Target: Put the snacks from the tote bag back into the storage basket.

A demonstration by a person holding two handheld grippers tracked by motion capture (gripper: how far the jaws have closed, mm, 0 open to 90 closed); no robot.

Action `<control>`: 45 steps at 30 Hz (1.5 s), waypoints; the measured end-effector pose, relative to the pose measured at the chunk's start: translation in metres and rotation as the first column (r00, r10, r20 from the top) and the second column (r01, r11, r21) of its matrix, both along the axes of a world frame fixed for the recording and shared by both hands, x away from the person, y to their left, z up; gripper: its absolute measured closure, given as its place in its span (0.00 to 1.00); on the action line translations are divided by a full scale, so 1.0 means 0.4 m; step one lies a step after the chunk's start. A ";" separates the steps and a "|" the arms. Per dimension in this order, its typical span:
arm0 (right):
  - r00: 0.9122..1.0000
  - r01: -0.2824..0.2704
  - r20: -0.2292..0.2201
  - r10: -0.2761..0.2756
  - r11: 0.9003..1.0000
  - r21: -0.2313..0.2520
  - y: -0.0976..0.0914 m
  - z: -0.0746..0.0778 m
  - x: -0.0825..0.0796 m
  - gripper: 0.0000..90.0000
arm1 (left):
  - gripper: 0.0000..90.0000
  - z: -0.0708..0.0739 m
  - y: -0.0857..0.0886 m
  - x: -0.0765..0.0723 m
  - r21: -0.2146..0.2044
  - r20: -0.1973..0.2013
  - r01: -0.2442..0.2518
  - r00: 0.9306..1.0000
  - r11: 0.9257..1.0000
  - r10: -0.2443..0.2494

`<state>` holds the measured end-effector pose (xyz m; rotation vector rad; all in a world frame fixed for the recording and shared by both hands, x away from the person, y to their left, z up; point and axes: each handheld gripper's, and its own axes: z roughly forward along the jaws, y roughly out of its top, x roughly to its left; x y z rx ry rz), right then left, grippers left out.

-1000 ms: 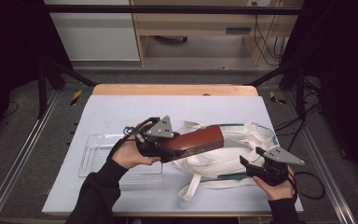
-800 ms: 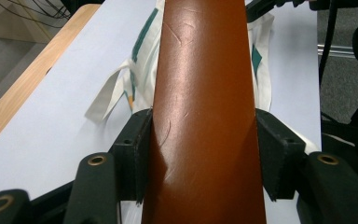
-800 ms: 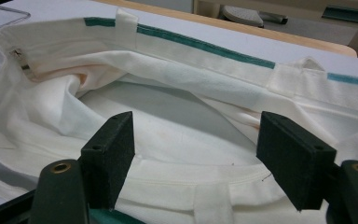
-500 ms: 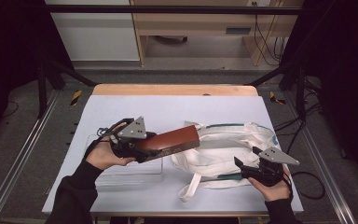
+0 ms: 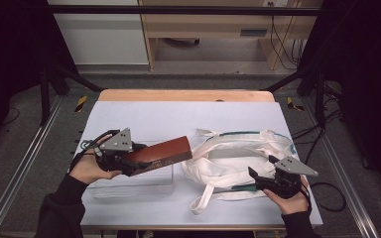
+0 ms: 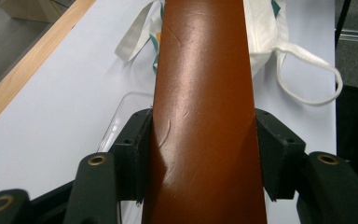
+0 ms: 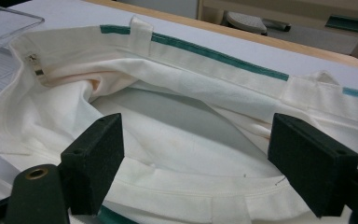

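A long glossy reddish-brown box [image 5: 161, 153] is held level above the table, and my left gripper [image 5: 136, 159] is shut on its near end. In the left gripper view both pads press the sides of the box [image 6: 203, 93], whose far end points at the white cloth bag [image 6: 265, 28]. The bag [image 5: 238, 158], trimmed in green, lies open at the table's right. My right gripper [image 5: 259, 177] sits at its near rim. Its jaws have just been opening and now stand open [image 7: 200, 154] on either side of the bag's hem [image 7: 177, 186], without pressing it.
A clear plastic tray [image 5: 129, 188] lies on the table under the left gripper and the box, and its corner [image 7: 0, 28] appears in the right gripper view. The bag's loose handle [image 5: 203, 198] loops toward the front edge. A wooden strip [image 5: 183, 95] borders the far side.
The left gripper has carried the box leftward, from above the bag to above the clear tray. The right gripper has stayed at the bag's rim and its jaws have spread apart.
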<state>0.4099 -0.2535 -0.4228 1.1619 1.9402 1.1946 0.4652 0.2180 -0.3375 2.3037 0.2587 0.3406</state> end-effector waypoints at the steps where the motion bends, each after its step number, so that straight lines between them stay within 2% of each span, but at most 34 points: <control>1: 1.000 0.000 0.000 0.000 1.000 0.000 0.000 0.000 0.000 0.21 | 0.48 0.000 0.000 0.000 0.000 0.000 0.000 1.000 1.000 0.000; 2: 1.000 0.001 0.000 -0.001 1.000 -0.002 0.000 0.000 0.000 0.21 | 0.48 -0.002 0.008 -0.003 -0.018 -0.006 -0.003 1.000 1.000 0.003; 4: 1.000 0.003 0.002 -0.003 1.000 -0.004 0.002 0.000 0.000 0.21 | 0.48 -0.003 0.034 -0.009 -0.028 -0.011 -0.006 1.000 1.000 0.006; 6: 1.000 0.003 0.002 -0.003 1.000 -0.005 0.003 0.000 0.001 0.21 | 0.48 -0.003 0.043 -0.009 -0.016 -0.008 -0.006 1.000 1.000 0.006; 12: 1.000 0.000 0.002 0.000 1.000 -0.007 0.007 -0.002 0.001 0.21 | 0.48 -0.018 0.086 -0.007 -0.032 -0.028 -0.034 0.999 0.999 0.033; 19: 1.000 0.003 0.003 -0.002 1.000 -0.008 0.005 -0.003 0.001 0.21 | 0.48 -0.030 0.124 0.002 -0.017 -0.039 -0.064 0.997 0.998 0.063; 22: 1.000 0.003 0.004 -0.003 1.000 -0.006 0.005 -0.003 0.001 0.21 | 0.48 -0.037 0.132 0.005 -0.017 -0.046 -0.072 0.996 0.997 0.071; 27: 1.000 0.002 0.003 -0.002 1.000 -0.008 0.006 -0.004 0.002 0.21 | 0.48 -0.060 0.144 0.014 0.010 -0.063 -0.086 0.994 0.996 0.087; 35: 1.000 0.003 0.002 -0.003 1.000 -0.008 0.004 -0.006 0.002 0.21 | 0.48 -0.112 0.143 0.034 0.036 -0.090 -0.105 0.990 0.994 0.108; 36: 1.000 0.003 0.002 -0.003 1.000 -0.008 0.004 -0.006 0.002 0.21 | 0.48 -0.112 0.143 0.034 0.036 -0.090 -0.105 0.990 0.994 0.108; 37: 1.000 0.002 0.003 -0.002 1.000 -0.008 0.005 -0.006 0.002 0.21 | 0.48 -0.118 0.142 0.042 0.041 -0.071 -0.081 0.994 0.996 0.084; 39: 1.000 0.000 0.002 0.000 1.000 -0.007 0.006 -0.007 0.003 0.20 | 0.48 -0.139 0.136 0.049 0.056 -0.077 -0.076 0.994 0.996 0.081; 41: 1.000 -0.001 0.003 0.001 1.000 -0.010 0.006 -0.007 0.003 0.21 | 0.48 -0.146 0.135 0.052 0.064 -0.074 -0.069 0.995 0.996 0.073; 42: 1.000 0.000 0.000 0.000 1.000 -0.008 0.007 -0.007 0.003 0.20 | 0.48 -0.153 0.132 0.056 0.070 -0.079 -0.058 0.995 0.996 0.064; 45: 1.000 -0.001 0.002 0.002 1.000 -0.011 0.007 -0.008 0.003 0.21 | 0.48 -0.171 0.129 0.059 0.079 -0.111 -0.069 0.991 0.994 0.078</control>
